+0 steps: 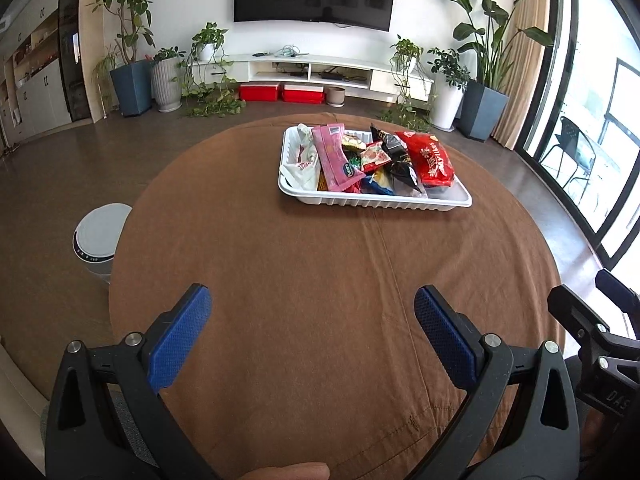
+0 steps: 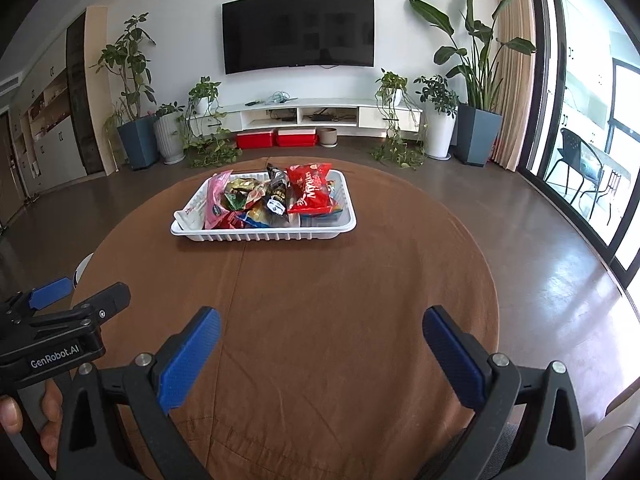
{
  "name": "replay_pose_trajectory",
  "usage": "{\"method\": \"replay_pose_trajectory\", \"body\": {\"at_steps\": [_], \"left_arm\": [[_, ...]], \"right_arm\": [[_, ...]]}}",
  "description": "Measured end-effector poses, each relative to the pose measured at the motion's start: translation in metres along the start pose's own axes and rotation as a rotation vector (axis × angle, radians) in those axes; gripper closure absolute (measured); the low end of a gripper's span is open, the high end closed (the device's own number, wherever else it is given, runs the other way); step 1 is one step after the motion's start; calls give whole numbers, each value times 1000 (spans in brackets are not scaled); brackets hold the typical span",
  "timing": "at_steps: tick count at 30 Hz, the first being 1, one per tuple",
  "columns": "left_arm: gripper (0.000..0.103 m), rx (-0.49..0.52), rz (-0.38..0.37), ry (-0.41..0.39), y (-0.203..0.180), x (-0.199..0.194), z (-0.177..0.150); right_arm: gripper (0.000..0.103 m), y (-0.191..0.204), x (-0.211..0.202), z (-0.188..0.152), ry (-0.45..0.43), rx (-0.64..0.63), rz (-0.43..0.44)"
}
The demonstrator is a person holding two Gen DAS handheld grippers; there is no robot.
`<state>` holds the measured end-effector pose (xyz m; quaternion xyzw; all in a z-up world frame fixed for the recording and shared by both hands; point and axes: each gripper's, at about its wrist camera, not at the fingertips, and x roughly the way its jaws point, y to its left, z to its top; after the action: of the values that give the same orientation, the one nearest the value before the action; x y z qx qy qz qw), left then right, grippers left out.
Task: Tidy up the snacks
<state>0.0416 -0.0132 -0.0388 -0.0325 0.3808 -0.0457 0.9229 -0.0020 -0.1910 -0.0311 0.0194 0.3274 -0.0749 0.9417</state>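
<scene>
a round table [image 1: 320, 280] with a brown cloth stands in the middle of the living room. on its far half sits a white plastic tray [image 1: 376, 200], ribbed along its sides, piled with snack packets. a long pink packet [image 1: 334, 158] lies toward the tray's left, leaning over a white bag [image 1: 302, 164]. a big red bag [image 1: 430, 158] lies on the right side, and a black packet [image 1: 394, 156] rests between the red and the pink. smaller packets in red, green, yellow and blue are tucked among them; i cannot read what they are.

the left gripper [image 1: 312, 316] hovers over the near edge of the table, its blue-padded fingers spread wide with nothing between them. the right gripper [image 2: 320, 336] hangs just beside it, also gaping and empty. both are well short of the tray. a fingertip shows under the left gripper.

a white bin [image 1: 100, 238] stands on the floor by the table's left edge. beyond, a dark television [image 2: 298, 36] hangs above a low white cabinet [image 2: 304, 114], with potted plants on either side.
</scene>
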Motion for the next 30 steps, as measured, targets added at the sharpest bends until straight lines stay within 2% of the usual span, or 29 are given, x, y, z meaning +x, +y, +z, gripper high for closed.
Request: {"method": "replay_pose_trajectory", "body": {"at_steps": [9,30], "left_arm": [[0,0,-4,12,1,7,-2],[0,4,-11,10,-3,9,-2]], "right_arm": [[0,1,4,-2,29,-3,-1],[0,1,4,-2,33,-3,-2]]}}
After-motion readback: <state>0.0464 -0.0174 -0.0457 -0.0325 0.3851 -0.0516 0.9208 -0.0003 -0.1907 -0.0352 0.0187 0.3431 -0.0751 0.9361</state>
